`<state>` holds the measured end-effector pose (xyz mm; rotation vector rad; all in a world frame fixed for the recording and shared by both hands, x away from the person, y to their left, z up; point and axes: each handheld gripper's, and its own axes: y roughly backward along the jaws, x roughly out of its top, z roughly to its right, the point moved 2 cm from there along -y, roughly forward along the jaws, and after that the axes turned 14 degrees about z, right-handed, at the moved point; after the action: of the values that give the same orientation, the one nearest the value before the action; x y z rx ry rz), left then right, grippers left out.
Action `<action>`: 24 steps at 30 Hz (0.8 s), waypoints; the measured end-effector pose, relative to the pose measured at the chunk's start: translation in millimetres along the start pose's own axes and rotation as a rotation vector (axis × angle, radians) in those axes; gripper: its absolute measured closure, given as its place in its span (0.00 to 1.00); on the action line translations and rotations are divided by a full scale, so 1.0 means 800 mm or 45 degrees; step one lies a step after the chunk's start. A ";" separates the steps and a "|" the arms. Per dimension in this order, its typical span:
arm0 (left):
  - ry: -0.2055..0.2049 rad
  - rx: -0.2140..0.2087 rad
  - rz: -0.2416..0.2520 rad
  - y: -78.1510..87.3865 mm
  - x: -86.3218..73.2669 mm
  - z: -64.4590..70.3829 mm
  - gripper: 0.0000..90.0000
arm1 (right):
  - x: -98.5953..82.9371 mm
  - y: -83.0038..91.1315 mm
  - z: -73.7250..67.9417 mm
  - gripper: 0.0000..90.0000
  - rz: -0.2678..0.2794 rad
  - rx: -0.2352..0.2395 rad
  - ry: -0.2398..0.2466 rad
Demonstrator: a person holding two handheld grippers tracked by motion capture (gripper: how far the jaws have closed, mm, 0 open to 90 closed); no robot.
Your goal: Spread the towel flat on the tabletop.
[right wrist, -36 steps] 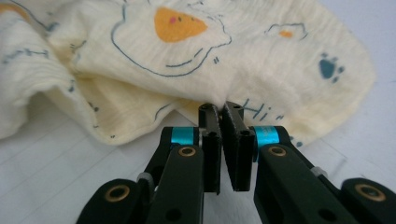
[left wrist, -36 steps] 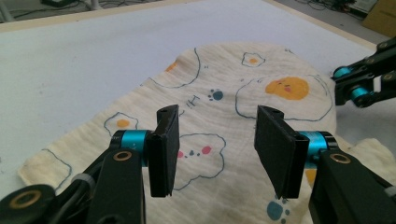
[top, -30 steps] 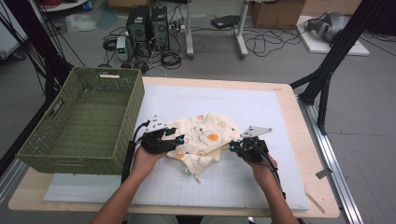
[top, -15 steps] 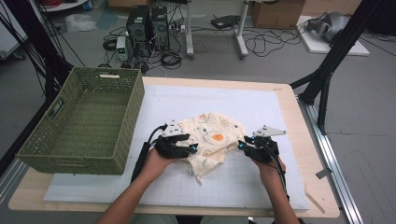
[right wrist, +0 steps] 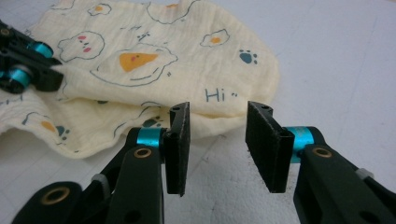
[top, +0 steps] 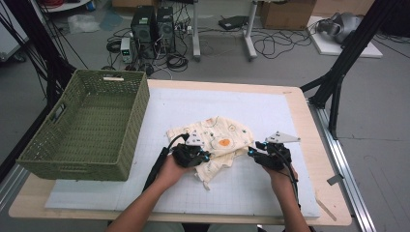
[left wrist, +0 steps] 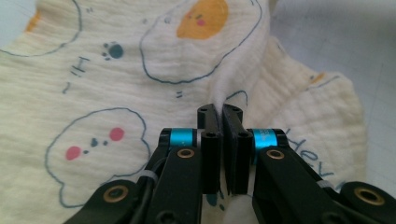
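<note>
Lying crumpled on the white gridded mat (top: 270, 111), the cream printed cloth (top: 217, 137) sits just right of the green woven basket (top: 84, 125), with clear mat between the two. The cloth is partly folded over itself: an upper layer with an orange print faces up, and a lower layer trails toward the person's side.

Left gripper (left wrist: 220, 116): jaws pressed together on a raised ridge of the cloth, pinching a fold of fabric between the pads. In the high view it sits on the cloth's near-left portion, on the basket side.

Right gripper (right wrist: 217, 135): jaws spread, nothing between them. It rests on bare mat just off the cloth's right edge, on the side away from the basket, with the edge near the "Hi" print lying just ahead of the pads.

Change noted: one second ago both grippers were at the cloth, the right one over its right portion. The right gripper has since backed off to bare mat with open jaws, while the left has moved inward over the fabric, away from the basket.

Meaning, as a judgement: the right side has been released and a regrip is being set up. The left pinch now anchors the cloth; the right gripper likely needs a fresh edge or corner before the cloth can be spread, folded, or carried to the basket.
</note>
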<state>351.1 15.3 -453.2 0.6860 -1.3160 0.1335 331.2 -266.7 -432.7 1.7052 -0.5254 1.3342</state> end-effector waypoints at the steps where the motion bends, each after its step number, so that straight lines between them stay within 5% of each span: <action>1: 0.021 0.005 0.020 0.004 0.002 -0.003 0.96 | 0.000 -0.001 -0.001 0.72 -0.007 0.008 -0.001; 7: 0.130 0.063 0.114 0.028 0.005 -0.028 0.96 | -0.004 -0.012 -0.014 0.77 -0.021 0.097 0.014; 14: 0.132 0.105 0.116 0.034 0.005 -0.034 0.96 | -0.001 -0.023 -0.037 0.78 0.027 0.197 0.055; 20: 0.132 0.172 0.113 0.035 0.004 -0.040 0.96 | 0.007 -0.020 -0.049 0.77 0.085 0.193 0.113; 24: 0.128 0.202 0.106 0.034 0.003 -0.042 0.95 | 0.006 -0.025 -0.059 0.77 0.091 0.252 0.130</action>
<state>367.4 54.5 -443.6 0.7492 -1.2462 0.3392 321.9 -216.0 -434.1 1.7795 -0.4095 1.5592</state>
